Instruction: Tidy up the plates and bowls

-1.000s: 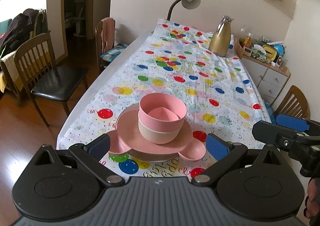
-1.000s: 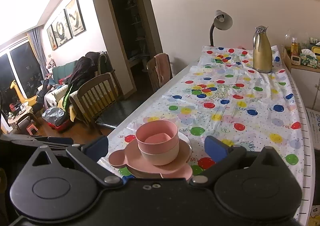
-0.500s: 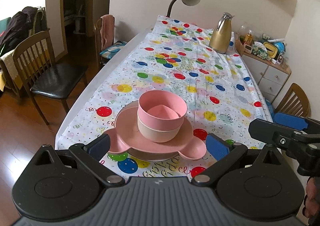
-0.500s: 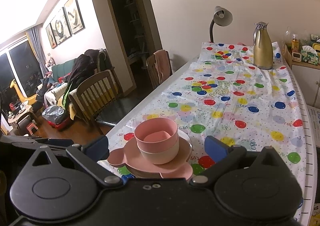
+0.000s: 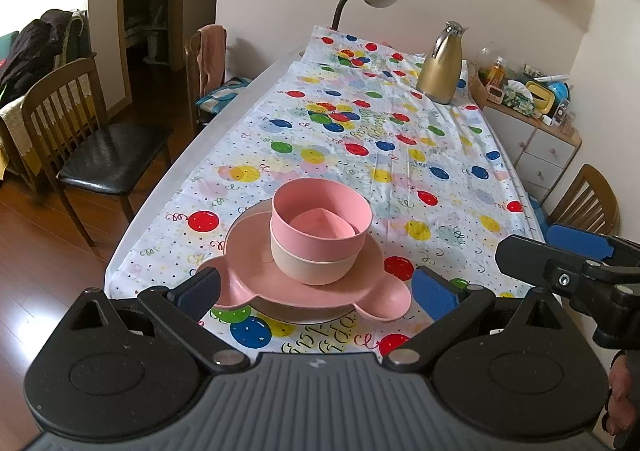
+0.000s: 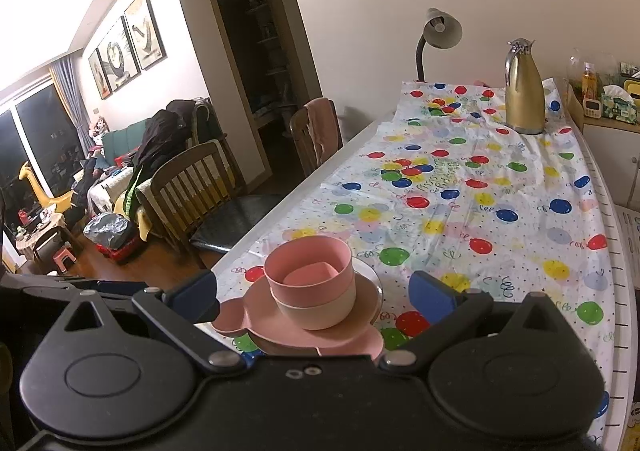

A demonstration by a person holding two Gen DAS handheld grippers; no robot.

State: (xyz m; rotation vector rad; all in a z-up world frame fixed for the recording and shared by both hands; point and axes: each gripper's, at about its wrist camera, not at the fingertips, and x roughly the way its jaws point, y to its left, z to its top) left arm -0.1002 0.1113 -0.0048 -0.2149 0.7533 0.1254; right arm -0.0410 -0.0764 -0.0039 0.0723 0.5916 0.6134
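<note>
Two smooth round bowls (image 5: pixel 320 235), eared plate (image 5: pixel 312 287)

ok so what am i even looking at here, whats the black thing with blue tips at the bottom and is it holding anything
No robot here: a person carries two handheld grippers, each with a wide-angle camera looking along its blue-tipped jaws. One picture is from the left gripper, the other from the right gripper. On the balloon tablecloth sits a stack: a pink bowl nested in a cream bowl, on a pink eared plate, with another plate underneath. A gold jug stands further back. Both sets of jaws are open and hold nothing.
</note>
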